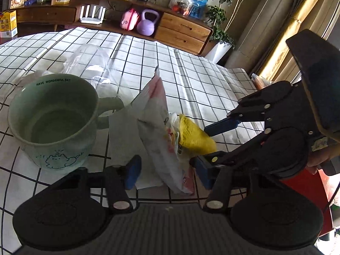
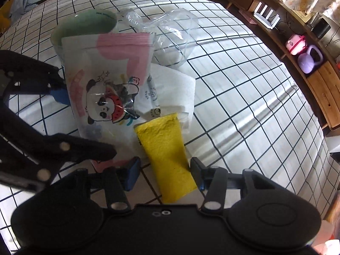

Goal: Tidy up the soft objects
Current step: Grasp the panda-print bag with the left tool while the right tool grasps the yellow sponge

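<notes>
A white zip bag with a panda print and pink top (image 2: 106, 80) stands upright on the checked cloth; in the left wrist view it shows edge-on (image 1: 161, 131). A yellow sponge cloth (image 2: 167, 157) lies at its mouth, also seen in the left wrist view (image 1: 194, 136). My left gripper (image 1: 167, 174) is open with the bag's lower end between its blue fingers. My right gripper (image 2: 164, 174) is open with the yellow cloth between its fingers; it also shows in the left wrist view (image 1: 214, 142). A white paper towel (image 2: 176, 89) lies under them.
A green mug (image 1: 53, 123) stands left of the bag. A crumpled clear plastic bag (image 2: 170, 34) lies behind. The checked tablecloth (image 2: 244, 106) covers the table. A wooden shelf unit (image 1: 180, 29) with a purple kettlebell (image 1: 147, 22) stands beyond the table.
</notes>
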A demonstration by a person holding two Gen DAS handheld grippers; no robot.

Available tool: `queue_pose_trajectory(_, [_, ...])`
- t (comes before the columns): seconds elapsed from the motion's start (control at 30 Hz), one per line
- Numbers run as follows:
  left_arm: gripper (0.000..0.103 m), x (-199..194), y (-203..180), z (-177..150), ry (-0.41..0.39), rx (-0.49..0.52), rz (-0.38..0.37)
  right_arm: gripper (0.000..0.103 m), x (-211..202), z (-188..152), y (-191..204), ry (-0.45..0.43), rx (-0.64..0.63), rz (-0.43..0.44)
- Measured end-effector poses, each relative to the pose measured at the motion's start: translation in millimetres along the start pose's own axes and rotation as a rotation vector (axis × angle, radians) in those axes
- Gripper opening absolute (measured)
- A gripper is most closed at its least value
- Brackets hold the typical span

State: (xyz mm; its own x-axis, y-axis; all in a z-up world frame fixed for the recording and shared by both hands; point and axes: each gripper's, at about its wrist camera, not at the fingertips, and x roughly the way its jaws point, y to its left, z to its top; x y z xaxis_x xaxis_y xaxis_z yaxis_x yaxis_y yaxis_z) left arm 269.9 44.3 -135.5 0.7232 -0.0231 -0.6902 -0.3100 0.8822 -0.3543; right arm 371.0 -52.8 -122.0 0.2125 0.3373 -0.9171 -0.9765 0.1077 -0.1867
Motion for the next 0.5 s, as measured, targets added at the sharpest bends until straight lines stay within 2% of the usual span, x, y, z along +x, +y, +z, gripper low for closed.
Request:
queue_pose_trajectory(0.1, [0.034,4.0,0.3,0.2,-0.004,-0.003,0.012,0.041,0.0,0.0,0.5,-0.005,0.001,-0.017])
queue_pose_trajectory(0.23, [0.031,4.9,-0.4,-0.2,-0.016,0.011,0.011,0.040,-0.8,-1.8,-2.7,-0.014,0.020,-0.011])
queue_pose_trajectory(0.33, [0.021,5.1,1.2,0.7,-0.024,0.018,0.011,0.039,-2.3,-2.9,-1.0,-0.012,0.027,-0.016])
queue_pose_trajectory(0.43, [0.020,3.8,2.9,1.5,-0.027,0.018,0.004,0.038,-6.9,-5.1,3.0,-0.014,0.036,-0.039])
queue_pose_trajectory(0.5, [0.019,1.8,2.8,1.1,-0.031,0.028,0.002,0.031,-13.6,-6.0,5.9,-0.025,0.051,-0.067])
